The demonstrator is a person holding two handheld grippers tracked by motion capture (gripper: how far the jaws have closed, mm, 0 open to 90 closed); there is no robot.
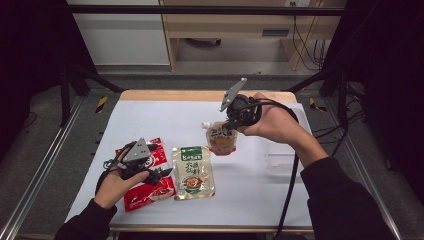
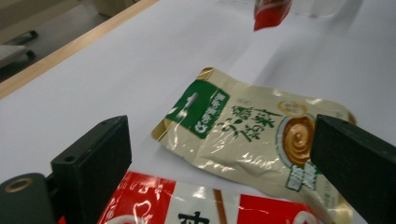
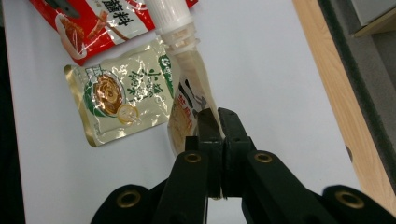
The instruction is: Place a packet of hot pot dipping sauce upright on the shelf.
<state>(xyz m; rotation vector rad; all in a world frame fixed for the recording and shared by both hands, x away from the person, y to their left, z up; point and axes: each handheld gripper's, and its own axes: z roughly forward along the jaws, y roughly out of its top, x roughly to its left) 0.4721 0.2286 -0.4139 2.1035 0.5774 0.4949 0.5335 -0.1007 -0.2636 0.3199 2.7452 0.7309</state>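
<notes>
The right gripper [image 1: 231,121] has its jaws pinched together on the top edge of a spouted pouch [image 1: 220,138], which hangs clear of the white table cover [image 1: 260,190] above and to the right of the green-and-cream sauce packet [image 1: 193,172] in the high view. In the right gripper view the two black jaws meet with no gap on the pouch [image 3: 189,100] rim, the white screw cap [image 3: 170,14] points away from the camera, and the green-and-cream sauce packet [image 3: 123,95] lies flat just left of the pouch. The pouch shows a cream upper half and a red lower band; its lower end is lifted off the cover, and whether any corner touches the surface cannot be told. The left gripper [image 1: 159,174] sits just left of the green-and-cream sauce packet, over a red sauce packet [image 1: 150,192] that lies flat beside it, the two packets' edges touching or nearly so. Its jaws stand wide apart with nothing clamped between them: in the left gripper view the two black pads frame the green-and-cream sauce packet [image 2: 243,135] from either side without touching it, and the red sauce packet [image 2: 187,205] lies under them near the bottom edge. The hanging pouch's red bottom [image 2: 271,13] shows beyond the green-and-cream packet at the top of that view. A clear plastic tray [image 1: 281,159] rests on the cover to the right of the green-and-cream packet, well apart from it.
</notes>
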